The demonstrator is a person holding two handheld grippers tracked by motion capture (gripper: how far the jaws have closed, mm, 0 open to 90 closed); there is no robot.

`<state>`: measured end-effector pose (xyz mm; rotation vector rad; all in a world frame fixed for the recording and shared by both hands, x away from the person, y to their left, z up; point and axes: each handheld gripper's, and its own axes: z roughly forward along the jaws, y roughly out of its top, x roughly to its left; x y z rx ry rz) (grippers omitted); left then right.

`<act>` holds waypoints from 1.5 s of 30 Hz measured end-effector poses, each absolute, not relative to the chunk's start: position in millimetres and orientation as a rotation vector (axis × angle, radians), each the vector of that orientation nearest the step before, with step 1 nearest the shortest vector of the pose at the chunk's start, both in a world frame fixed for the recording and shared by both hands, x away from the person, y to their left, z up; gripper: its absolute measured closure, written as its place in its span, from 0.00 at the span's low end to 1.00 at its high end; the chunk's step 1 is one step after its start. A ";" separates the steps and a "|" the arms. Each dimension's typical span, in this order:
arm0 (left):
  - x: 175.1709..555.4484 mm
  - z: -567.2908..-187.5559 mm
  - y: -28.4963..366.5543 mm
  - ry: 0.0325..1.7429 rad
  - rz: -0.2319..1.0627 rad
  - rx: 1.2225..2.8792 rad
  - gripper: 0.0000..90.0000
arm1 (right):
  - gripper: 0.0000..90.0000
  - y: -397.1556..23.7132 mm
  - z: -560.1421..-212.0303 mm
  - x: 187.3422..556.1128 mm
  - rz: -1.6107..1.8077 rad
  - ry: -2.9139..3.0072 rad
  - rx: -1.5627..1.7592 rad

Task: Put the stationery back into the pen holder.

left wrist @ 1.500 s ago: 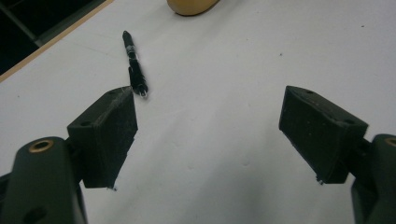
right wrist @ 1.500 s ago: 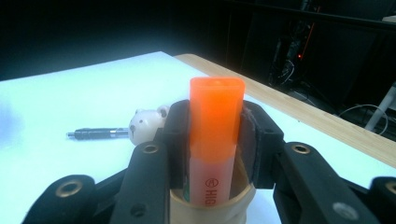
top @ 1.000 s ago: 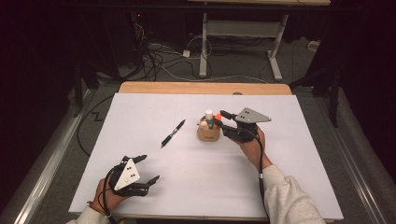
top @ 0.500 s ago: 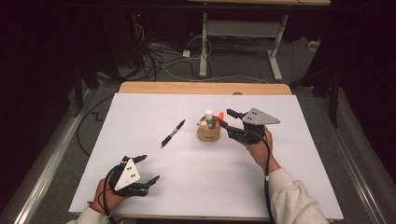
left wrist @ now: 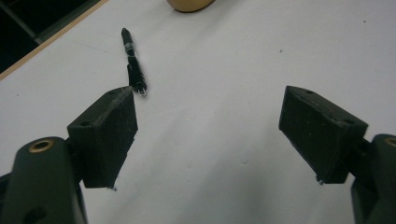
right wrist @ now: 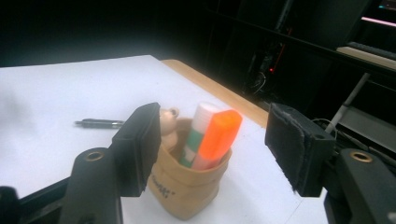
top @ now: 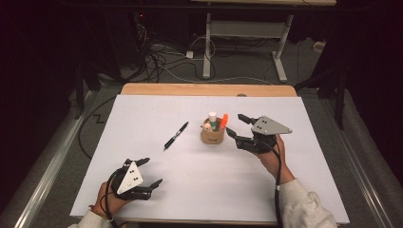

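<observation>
A tan pouch-like cup point(top: 212, 137) point(right wrist: 187, 186) stands mid-table with an orange highlighter point(top: 223, 121) point(right wrist: 217, 137), a white-and-green stick point(top: 212, 118) point(right wrist: 201, 126) and a small bear figure point(right wrist: 168, 119) in it. Just right of the cup my right gripper point(top: 235, 124) point(right wrist: 217, 142) is open; its jaws have just been opening, and nothing is between them. A black pen point(top: 176, 135) point(left wrist: 133, 65) lies left of the cup. Near the front left my left gripper point(top: 152, 172) point(left wrist: 210, 126) rests open and empty, pointing toward the pen.
A white sheet point(top: 285, 190) covers the table, and a wooden edge point(top: 209, 89) shows at the far side. Beyond it the floor holds cables point(top: 161, 57) and a white desk frame point(top: 247, 33). Metal rails run along both table sides.
My right gripper has opened and drawn back to the right, away from the cup, leaving the orange highlighter standing in it. The left gripper has stayed put.
</observation>
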<state>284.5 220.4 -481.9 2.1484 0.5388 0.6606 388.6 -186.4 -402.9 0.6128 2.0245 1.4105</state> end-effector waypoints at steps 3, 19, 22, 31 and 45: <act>284.2 -481.7 220.3 0.539 0.662 2.149 0.21 | 0.36 -189.0 -401.5 381.3 1.383 2.029 0.604; 284.2 -481.9 219.3 0.541 0.670 2.162 0.21 | 0.30 -212.0 -405.8 346.1 1.306 2.018 0.572; 284.2 -482.1 219.2 0.542 0.669 2.163 0.21 | 0.30 -215.9 -409.9 341.1 1.286 2.023 0.568; 284.3 -482.6 218.0 0.547 0.675 2.172 0.21 | 0.30 -230.8 -421.1 324.5 1.259 2.017 0.572; 289.2 -482.3 216.2 0.623 0.676 2.200 0.21 | 0.30 -259.0 -454.6 295.4 1.228 2.054 0.639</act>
